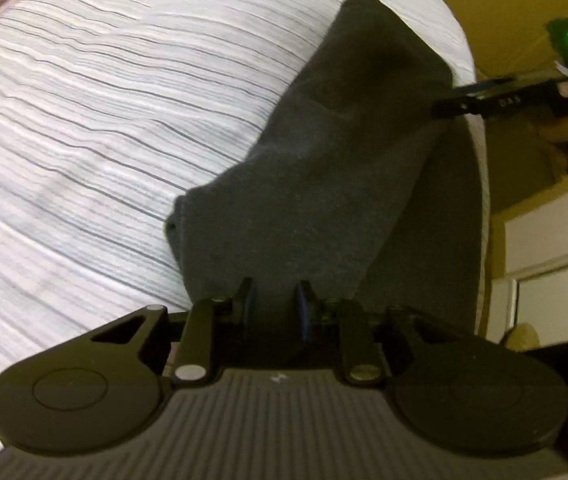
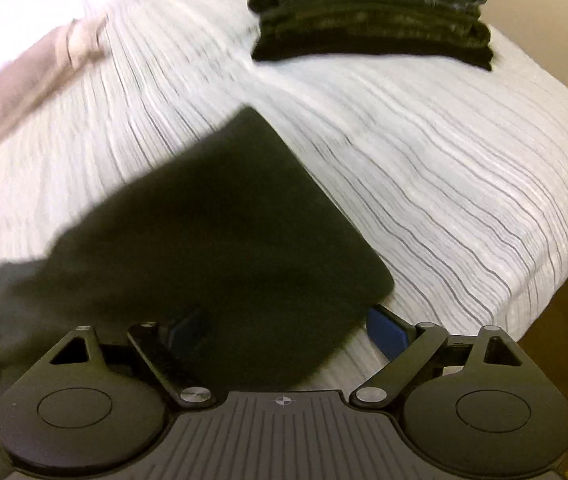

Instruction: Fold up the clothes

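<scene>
Dark grey cloth [image 1: 323, 184] is pinched in your left gripper [image 1: 274, 300], and hangs between your right gripper's [image 2: 287, 328] spread fingers over the striped bed [image 2: 443, 184]

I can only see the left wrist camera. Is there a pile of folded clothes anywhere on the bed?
Observer: Yes. The right wrist camera shows a stack of folded dark clothes on the far part of the striped bed cover.
Operator: I see the other grabber only from the side. Are its fingers open?
Observer: Yes. On the right gripper, the blue pads stand wide apart, and the dark cloth lies between them.
</scene>
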{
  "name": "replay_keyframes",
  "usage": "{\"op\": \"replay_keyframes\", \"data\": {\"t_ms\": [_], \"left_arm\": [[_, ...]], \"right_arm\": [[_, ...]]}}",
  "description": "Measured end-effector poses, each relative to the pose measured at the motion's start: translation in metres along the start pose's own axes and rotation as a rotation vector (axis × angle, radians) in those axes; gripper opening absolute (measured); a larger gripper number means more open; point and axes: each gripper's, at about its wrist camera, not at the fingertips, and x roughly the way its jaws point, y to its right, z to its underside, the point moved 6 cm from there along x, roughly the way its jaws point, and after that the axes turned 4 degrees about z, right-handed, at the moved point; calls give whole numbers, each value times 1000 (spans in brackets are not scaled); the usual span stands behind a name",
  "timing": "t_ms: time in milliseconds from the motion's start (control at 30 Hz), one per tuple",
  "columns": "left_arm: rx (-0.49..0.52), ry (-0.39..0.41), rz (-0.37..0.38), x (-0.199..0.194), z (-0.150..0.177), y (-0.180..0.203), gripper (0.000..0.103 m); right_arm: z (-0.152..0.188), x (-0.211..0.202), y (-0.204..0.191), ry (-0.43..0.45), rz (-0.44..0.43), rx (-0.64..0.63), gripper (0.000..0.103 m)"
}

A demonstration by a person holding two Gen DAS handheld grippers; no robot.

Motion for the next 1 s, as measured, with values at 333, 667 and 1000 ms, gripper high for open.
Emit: {"op": "replay_keyframes", "data": {"t_ms": [333, 667, 1000], "left_arm": [[-115, 7, -192, -42, 57, -18, 18], [-245, 67, -314, -124, 208, -22, 24], [-404, 29, -432, -217, 460, -23, 35]], "right_arm": [[61, 9, -54, -52, -78, -188, 91], [108, -36, -173, 109, -37, -357, 90], [220, -90, -312, 97, 37, -469, 90]]}}
